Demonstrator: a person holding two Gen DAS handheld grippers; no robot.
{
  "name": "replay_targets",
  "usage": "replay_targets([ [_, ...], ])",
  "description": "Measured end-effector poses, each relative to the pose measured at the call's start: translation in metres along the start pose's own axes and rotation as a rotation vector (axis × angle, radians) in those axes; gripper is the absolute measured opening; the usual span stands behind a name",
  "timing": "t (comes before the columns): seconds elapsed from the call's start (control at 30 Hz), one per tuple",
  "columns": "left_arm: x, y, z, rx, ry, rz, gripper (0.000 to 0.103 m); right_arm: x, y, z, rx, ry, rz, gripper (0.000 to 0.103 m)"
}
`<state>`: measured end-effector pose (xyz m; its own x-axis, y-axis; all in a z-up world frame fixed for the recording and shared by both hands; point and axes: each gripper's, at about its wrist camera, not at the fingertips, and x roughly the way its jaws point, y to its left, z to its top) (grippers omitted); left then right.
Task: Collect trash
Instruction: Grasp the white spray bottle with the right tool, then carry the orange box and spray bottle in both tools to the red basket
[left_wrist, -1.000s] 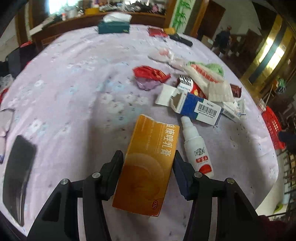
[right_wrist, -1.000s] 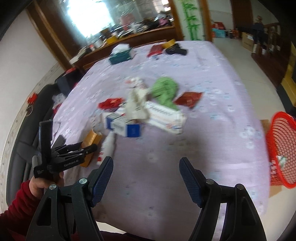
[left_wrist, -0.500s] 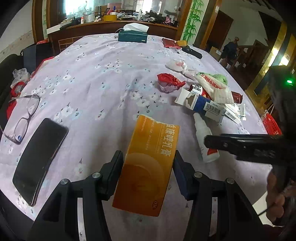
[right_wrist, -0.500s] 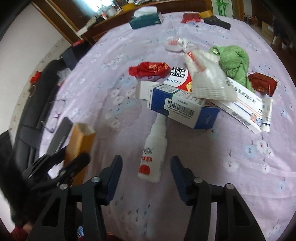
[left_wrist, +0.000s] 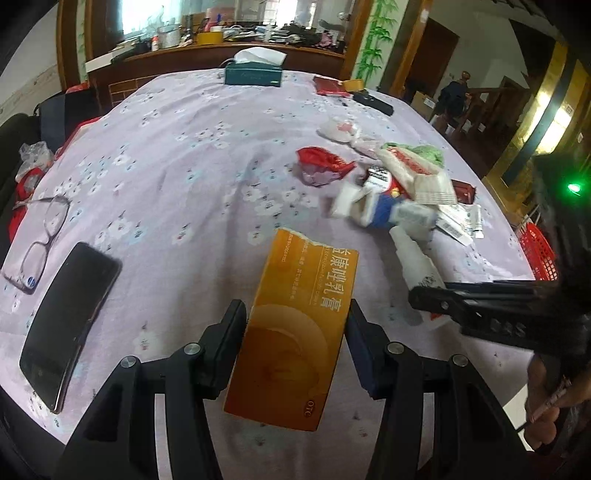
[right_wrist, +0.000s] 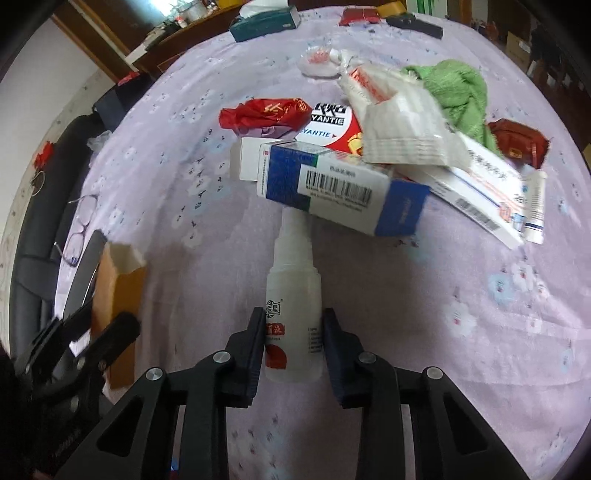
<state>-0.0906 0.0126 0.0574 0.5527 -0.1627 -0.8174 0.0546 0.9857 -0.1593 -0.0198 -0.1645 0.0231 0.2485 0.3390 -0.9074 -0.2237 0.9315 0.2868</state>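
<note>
Left tongs (left_wrist: 295, 332) are clamped on the orange ointment box (left_wrist: 295, 332), held just above the counter (left_wrist: 177, 155). It's thin card with one end torn open, probably light and crushable. Right tongs (right_wrist: 293, 338) straddle the white spray bottle's (right_wrist: 293, 317) lower body: smooth plastic, likely slippery, nozzle tucked under the blue-and-white carton (right_wrist: 343, 188). Plenty of bare cloth nearby; the red basket (left_wrist: 537, 251) sits past the counter edge.

One orange box (left_wrist: 301, 332), one white bottle (right_wrist: 293, 317), one phone (left_wrist: 68, 325), one pair of glasses (left_wrist: 40, 236)
</note>
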Motion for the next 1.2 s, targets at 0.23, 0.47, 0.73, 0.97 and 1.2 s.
replay_targets([
  [0.23,0.001,-0.046,0.01,0.071,-0.014,-0.033,0.052,-0.046,-0.026,-0.021,0.017,-0.11,0.018,0.032],
  [0.47,0.003,-0.104,0.02,0.158,-0.029,-0.071,0.052,-0.08,-0.068,-0.036,0.074,-0.17,-0.024,0.032],
  [0.73,0.006,-0.16,0.023,0.24,-0.027,-0.09,0.052,-0.111,-0.116,-0.053,0.142,-0.214,-0.047,0.032],
  [0.97,0.008,-0.187,0.026,0.278,-0.029,-0.066,0.052,-0.128,-0.147,-0.061,0.171,-0.24,-0.047,0.032],
  [1.2,0.007,-0.204,0.03,0.297,-0.041,-0.028,0.052,-0.137,-0.161,-0.062,0.166,-0.258,-0.038,0.032],
])
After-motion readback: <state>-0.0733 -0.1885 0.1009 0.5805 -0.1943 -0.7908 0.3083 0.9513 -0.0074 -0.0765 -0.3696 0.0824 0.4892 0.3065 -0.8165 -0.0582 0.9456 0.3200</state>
